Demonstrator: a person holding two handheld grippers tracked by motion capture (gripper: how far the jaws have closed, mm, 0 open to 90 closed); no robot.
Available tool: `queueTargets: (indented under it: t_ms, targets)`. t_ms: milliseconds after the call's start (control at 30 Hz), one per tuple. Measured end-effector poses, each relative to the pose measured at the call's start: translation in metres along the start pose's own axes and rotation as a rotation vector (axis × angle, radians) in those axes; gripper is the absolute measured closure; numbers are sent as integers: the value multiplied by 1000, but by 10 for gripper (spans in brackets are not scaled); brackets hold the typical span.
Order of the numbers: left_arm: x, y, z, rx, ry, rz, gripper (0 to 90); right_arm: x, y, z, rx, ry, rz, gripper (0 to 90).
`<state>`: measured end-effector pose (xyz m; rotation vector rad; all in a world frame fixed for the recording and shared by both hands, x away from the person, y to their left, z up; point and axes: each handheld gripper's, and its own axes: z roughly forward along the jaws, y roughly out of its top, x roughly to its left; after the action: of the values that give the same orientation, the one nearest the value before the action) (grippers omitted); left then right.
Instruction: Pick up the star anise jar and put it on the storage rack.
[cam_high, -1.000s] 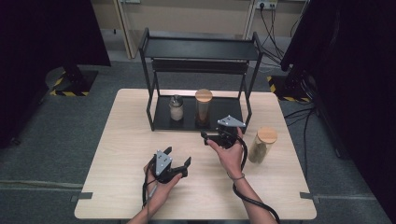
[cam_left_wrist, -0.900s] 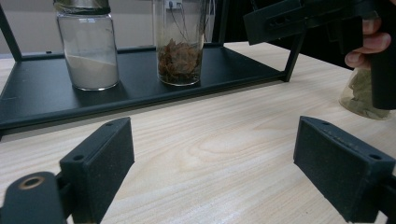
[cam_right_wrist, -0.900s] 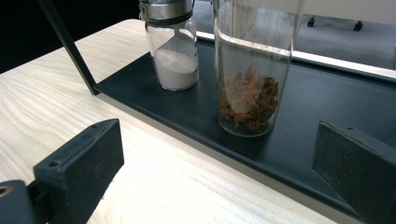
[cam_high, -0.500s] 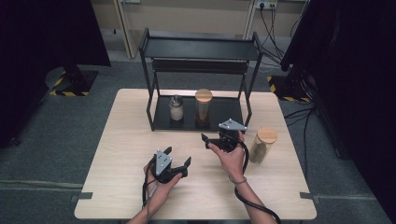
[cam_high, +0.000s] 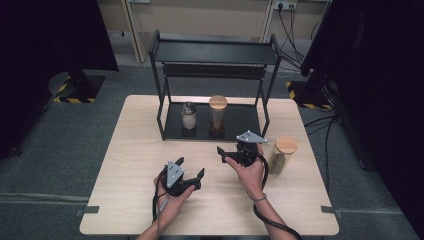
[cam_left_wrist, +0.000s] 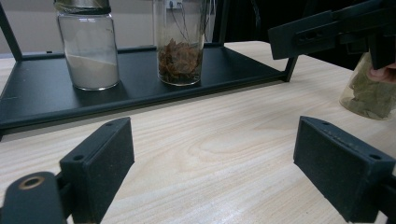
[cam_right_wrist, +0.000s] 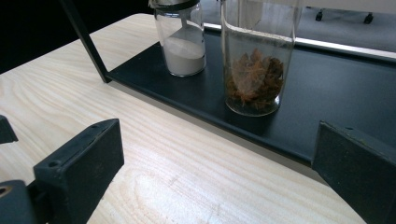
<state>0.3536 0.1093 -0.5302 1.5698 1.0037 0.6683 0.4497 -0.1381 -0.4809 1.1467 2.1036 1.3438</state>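
left gripper (cam_high: 190, 169) held open over near table (cam_high: 130, 150) | right gripper (cam_high: 232, 151) held open, just left of cork-lidded jar (cam_high: 282, 154) | two jars seen on rack shelf (cam_high: 240, 125)

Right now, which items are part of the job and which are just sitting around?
In play:
right gripper, open, pointing at the tall jar of brown flakes
left gripper, open, idle
black shelf rack

Bystanders:
white-powder jar
wooden-lid jar on the table
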Motion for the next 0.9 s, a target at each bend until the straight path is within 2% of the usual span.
queueTargets:
  t_ms: [900]
  targets:
    - [0, 0, 0, 0, 1, -1, 117, -1, -14, -18, 15, 14, -1, 26]
